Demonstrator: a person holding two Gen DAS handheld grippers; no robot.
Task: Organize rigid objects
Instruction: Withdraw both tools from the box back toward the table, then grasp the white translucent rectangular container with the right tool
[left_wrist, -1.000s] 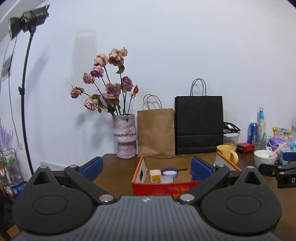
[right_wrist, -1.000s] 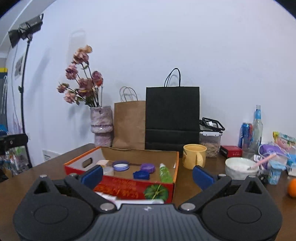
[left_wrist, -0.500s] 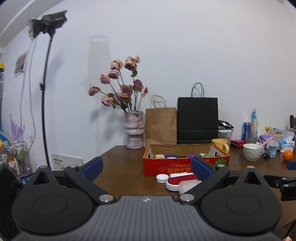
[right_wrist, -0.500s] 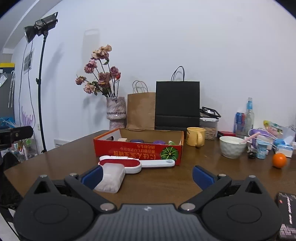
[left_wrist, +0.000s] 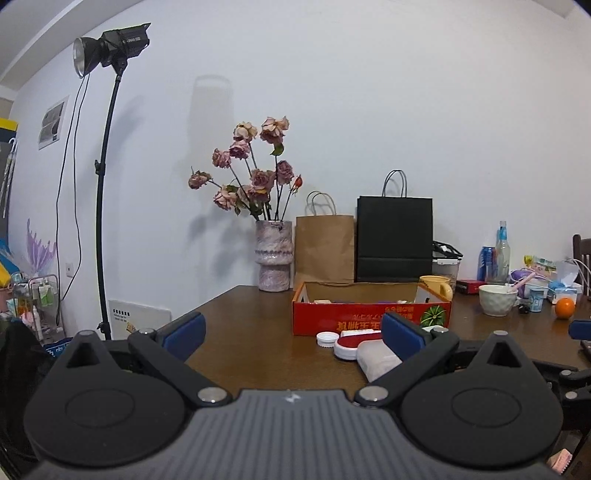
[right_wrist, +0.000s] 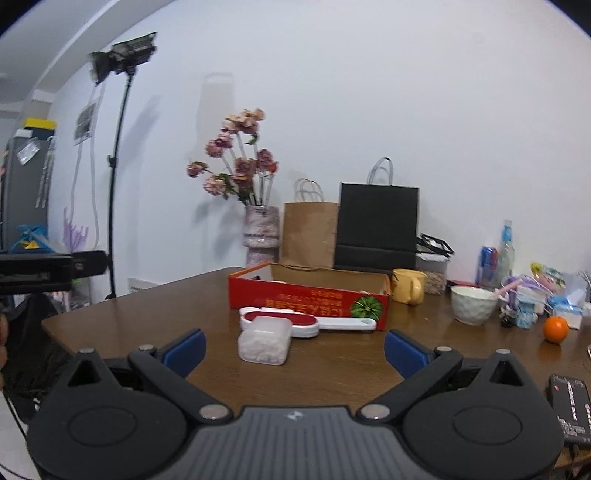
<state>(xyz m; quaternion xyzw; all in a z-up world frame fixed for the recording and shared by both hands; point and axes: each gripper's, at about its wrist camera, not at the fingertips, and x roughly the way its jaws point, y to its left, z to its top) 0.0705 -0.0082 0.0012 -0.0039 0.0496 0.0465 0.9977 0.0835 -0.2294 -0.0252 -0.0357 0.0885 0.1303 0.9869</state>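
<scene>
Both the left gripper (left_wrist: 291, 334) and right gripper (right_wrist: 294, 347) are held wide and empty. The tub (right_wrist: 264, 340) sits on the table (right_wrist: 155, 314) before the box (right_wrist: 308, 295); judged light, stiff, slippery; best taken across its sides.

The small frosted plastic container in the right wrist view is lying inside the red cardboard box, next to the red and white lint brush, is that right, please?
Not quite. The frosted plastic container sits on the wooden table in front of the red cardboard box, not inside it. It is indeed next to the red and white lint brush, which also lies outside the box. The right wrist view shows this clearly.
</scene>
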